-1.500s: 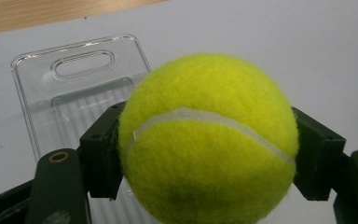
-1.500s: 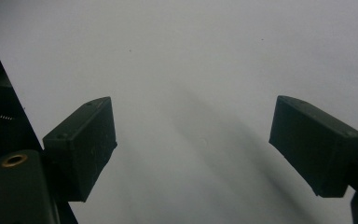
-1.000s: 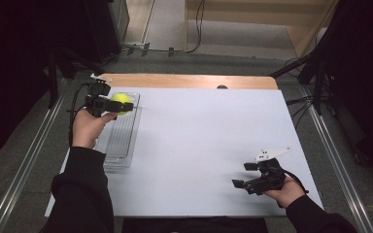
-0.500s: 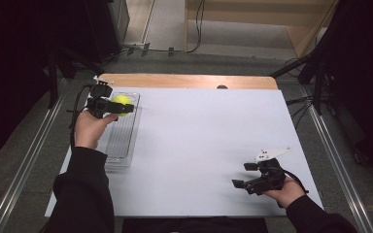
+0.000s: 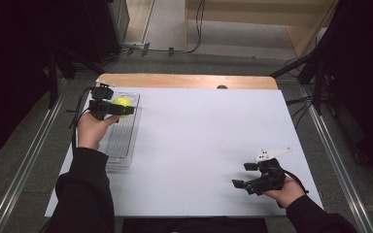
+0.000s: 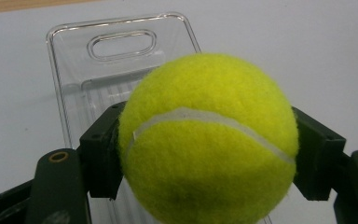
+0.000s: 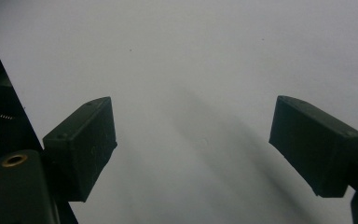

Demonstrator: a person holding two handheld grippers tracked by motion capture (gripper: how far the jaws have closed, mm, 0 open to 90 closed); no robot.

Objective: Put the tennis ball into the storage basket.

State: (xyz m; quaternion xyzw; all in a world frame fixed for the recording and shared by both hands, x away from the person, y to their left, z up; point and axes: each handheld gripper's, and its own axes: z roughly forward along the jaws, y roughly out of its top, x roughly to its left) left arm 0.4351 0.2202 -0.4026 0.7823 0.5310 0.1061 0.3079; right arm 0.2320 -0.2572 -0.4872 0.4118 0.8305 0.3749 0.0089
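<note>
Hovering over the far end of the clear ribbed plastic tray [image 5: 121, 141], the fuzzy yellow-green tennis ball [image 6: 208, 140] is kept clamped in the left gripper [image 5: 122, 109]; little has shifted in the last second, so a drop into the tray looks imminent. The right gripper [image 7: 193, 149] is held wide apart, empty, over the white table [image 5: 209, 145].

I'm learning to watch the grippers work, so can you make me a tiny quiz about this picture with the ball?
1. True or false: the left gripper is shut on the fuzzy yellow-green tennis ball.
2. What lies beneath the ball? A) the clear plastic tray B) a cardboard box C) a metal bowl
3. Fill in: the right gripper has its jaws ____ above the white table.

Key: 1 true; 2 A; 3 open, nothing between them.
</note>
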